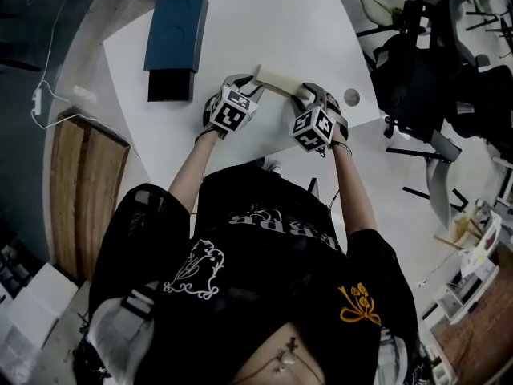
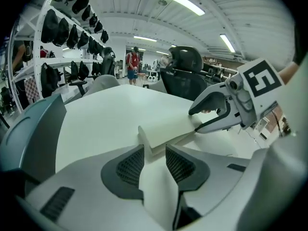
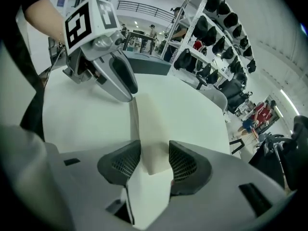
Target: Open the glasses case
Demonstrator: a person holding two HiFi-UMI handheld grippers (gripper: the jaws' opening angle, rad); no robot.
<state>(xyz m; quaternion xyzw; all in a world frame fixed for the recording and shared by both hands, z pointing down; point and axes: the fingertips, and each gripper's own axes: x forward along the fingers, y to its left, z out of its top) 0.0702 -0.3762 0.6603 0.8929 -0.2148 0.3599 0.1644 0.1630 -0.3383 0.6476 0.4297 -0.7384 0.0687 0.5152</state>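
Note:
A flat cream glasses case [image 1: 276,81] lies on the white table [image 1: 264,22], stretched between my two grippers. My left gripper [image 1: 250,87] is at its left end. In the left gripper view the left gripper [image 2: 155,150] stands open, and the case's corner [image 2: 147,138] sits just ahead of the gap, clear of the pads. My right gripper [image 1: 309,95] is at the right end. In the right gripper view the right gripper [image 3: 155,158] has the case's end [image 3: 154,153] filling the gap between both pads. The case lid looks closed.
A blue box [image 1: 175,34] with a dark part [image 1: 170,85] pulled out lies at the table's far left. A round cable hole [image 1: 351,96] is near the table's right edge. Office chairs [image 1: 417,62] stand to the right and a wooden bench [image 1: 80,191] to the left.

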